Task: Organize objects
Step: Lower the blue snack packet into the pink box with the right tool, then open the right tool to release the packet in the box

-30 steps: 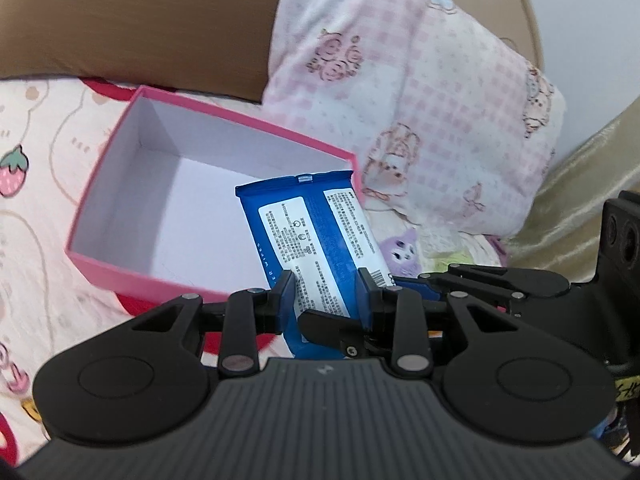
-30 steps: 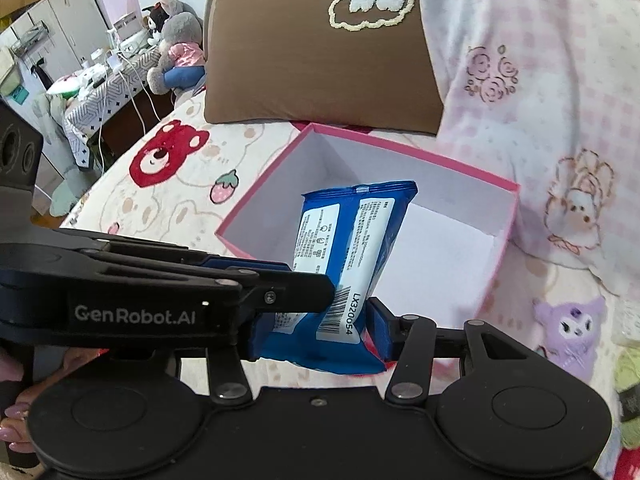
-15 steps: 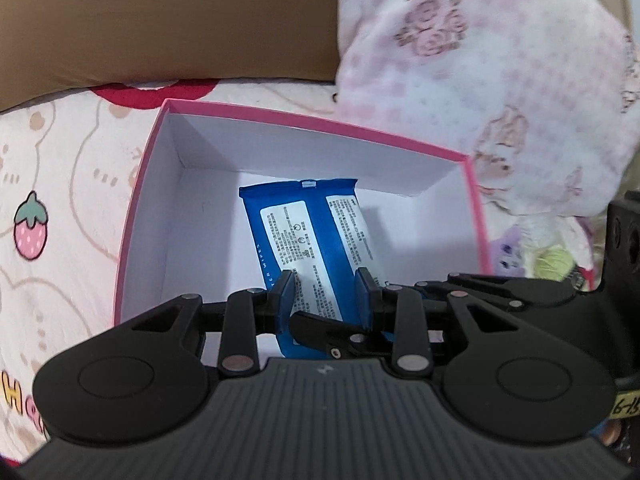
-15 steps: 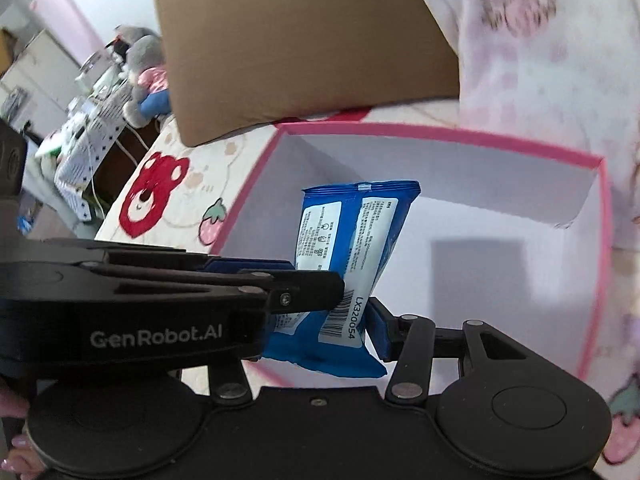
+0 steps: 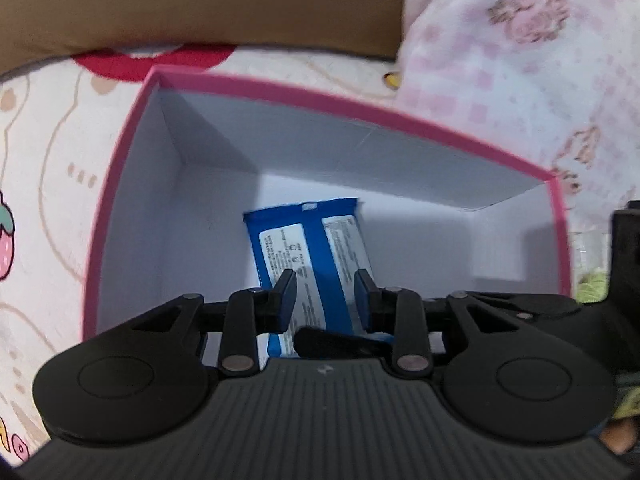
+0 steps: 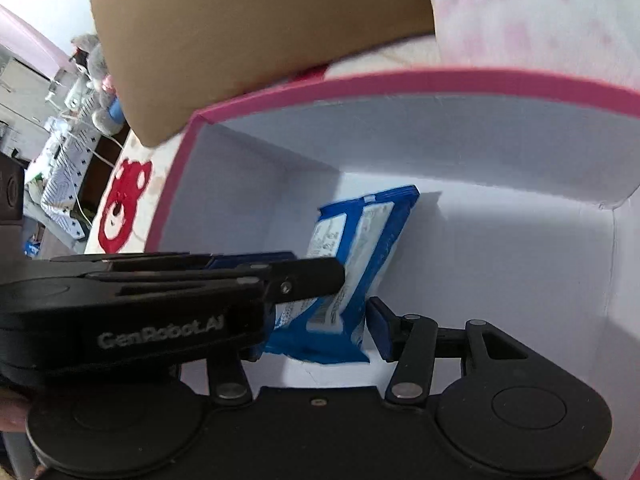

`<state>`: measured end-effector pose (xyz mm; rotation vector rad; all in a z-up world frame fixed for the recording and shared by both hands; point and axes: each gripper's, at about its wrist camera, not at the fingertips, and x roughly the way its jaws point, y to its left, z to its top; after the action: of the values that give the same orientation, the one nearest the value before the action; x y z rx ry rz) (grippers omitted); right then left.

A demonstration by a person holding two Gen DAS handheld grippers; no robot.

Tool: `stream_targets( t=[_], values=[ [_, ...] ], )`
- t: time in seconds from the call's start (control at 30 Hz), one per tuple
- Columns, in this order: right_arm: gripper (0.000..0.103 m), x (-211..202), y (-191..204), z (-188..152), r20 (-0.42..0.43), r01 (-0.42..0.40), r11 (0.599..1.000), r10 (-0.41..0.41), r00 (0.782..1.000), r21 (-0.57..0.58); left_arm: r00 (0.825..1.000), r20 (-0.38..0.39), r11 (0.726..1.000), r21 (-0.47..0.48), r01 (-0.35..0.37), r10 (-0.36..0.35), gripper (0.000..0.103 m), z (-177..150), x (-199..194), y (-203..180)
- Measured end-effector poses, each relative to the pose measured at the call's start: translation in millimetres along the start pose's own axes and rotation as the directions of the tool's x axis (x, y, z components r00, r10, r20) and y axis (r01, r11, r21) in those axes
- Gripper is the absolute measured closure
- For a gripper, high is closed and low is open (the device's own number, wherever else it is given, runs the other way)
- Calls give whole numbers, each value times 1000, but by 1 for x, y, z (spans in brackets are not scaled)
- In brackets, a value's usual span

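A plain brown fabric pillow fills the upper left of the left wrist frame. A pink-and-white checked pillow sits upper right. Below lies a cream bedsheet printed with strawberries and red bears. A grey plush toy shows far left, right wrist frame.

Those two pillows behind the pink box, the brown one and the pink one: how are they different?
The brown pillow shows one plain colour here; the pink pillow has a pale check with small cartoon prints. The brown pillow sits behind the left part of the pink box; the pink pillow is further right, past the box's right corner. Both are soft and rest on the printed bedsheet beyond the box.
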<state>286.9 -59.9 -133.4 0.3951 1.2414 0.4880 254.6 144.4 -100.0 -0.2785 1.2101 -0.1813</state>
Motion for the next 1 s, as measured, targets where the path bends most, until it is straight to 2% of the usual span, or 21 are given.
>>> stream_targets(
  t=[0.03,0.13,0.2,0.27,0.33,0.43,0.5,0.57,0.63,0.73,0.83,0.93,1.0],
  values=[
    [37,1,0,-1,-17,-5,1000,5,1000,-9,1000,-9,1000,10,-19,19,74,-2,5,-1],
    [38,0,0,-7,-35,-21,999,19,999,-42,1000,-14,999,39,-25,26,74,-7,11,-4],
    [48,2,1,-9,-44,10,998,-13,999,-59,999,-7,998,32,-54,54,74,-8,13,-4],
    [65,4,2,-8,-44,37,996,-41,998,-79,994,20,993,43,-106,105,74,-9,10,-4],
    [76,7,5,-8,-38,76,993,-79,996,-87,989,32,990,23,-142,141,73,-8,9,1],
    [80,8,-1,-9,-46,120,989,-125,991,-90,988,-37,989,-14,-149,148,72,-7,17,10],
    [82,9,-4,-9,-42,131,989,-134,990,-76,988,-67,989,-35,-141,138,71,-7,23,14],
    [84,9,-9,-8,-35,139,989,-141,989,-43,992,-56,992,-48,-117,115,72,-6,24,14],
    [86,9,-9,-6,-32,140,990,-141,989,-31,997,-44,997,-39,-67,66,67,-5,25,10],
    [87,9,-3,-4,-10,161,985,-162,987,-64,998,-5,997,-19,-68,68,68,-4,25,5],
    [88,9,-6,1,-1,151,987,-152,988,-45,999,27,998,-42,-43,45,70,0,25,10],
    [89,6,-3,7,53,194,976,-189,980,-98,998,47,997,-62,-34,37,73,4,23,16],
    [89,9,-5,12,25,168,981,-167,986,-92,998,46,997,-59,-46,49,74,4,22,18]
  ],
)
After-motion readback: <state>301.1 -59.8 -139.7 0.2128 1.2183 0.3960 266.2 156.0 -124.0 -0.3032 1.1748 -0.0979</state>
